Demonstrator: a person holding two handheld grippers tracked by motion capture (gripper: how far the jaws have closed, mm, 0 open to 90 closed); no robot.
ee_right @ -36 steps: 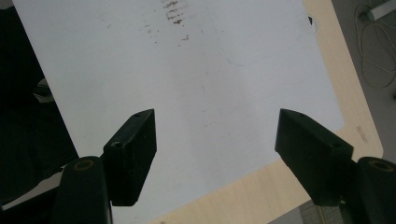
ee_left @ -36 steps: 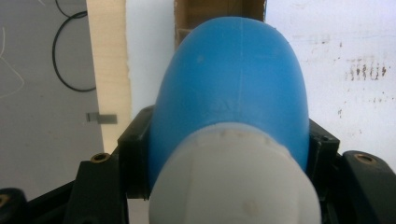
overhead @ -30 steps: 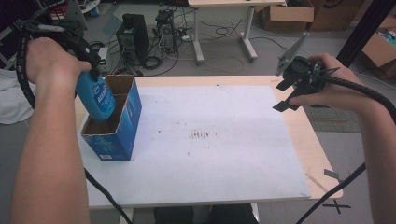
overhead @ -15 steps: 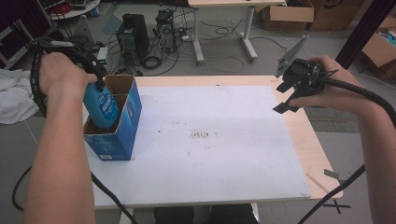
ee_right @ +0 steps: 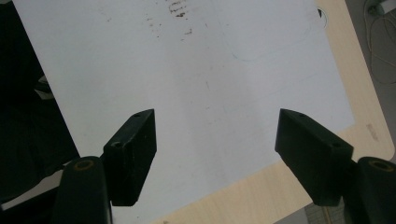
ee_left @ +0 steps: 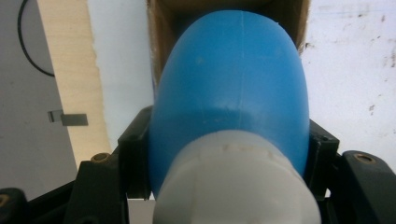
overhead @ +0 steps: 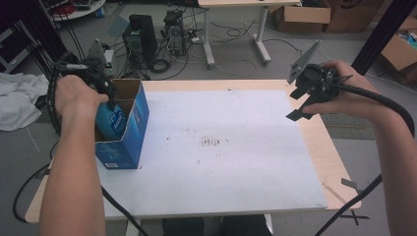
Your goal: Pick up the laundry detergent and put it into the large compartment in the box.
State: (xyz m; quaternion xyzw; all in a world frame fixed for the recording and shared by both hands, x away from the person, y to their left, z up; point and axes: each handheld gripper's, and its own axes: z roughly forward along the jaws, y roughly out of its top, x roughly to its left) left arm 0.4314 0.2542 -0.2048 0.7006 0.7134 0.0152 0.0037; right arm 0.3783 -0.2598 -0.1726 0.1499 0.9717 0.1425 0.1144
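Note:
A blue bottle [overhead: 112,122] with a white cap [ee_left: 236,184] sits partway down inside the open blue cardboard box [overhead: 129,142] at the table's left. My left gripper [overhead: 105,93] is shut on the bottle's neck end, its jaws pressing both sides of the blue body [ee_left: 231,88]. Brown box walls [ee_left: 156,42] frame the bottle in the left gripper view. My right gripper [overhead: 301,101] hangs open above the table's right side, with nothing between its jaws [ee_right: 215,140].
A white sheet [overhead: 216,142] covers most of the wooden table [overhead: 327,152]. Beyond the far edge stand computer towers [overhead: 142,34], cables and another desk. Cardboard boxes [overhead: 300,17] lie at the back right. White cloth [overhead: 17,101] lies on the floor at left.
My left gripper has lowered the blue bottle from above the box down into it. The right gripper has stayed where it was, open.

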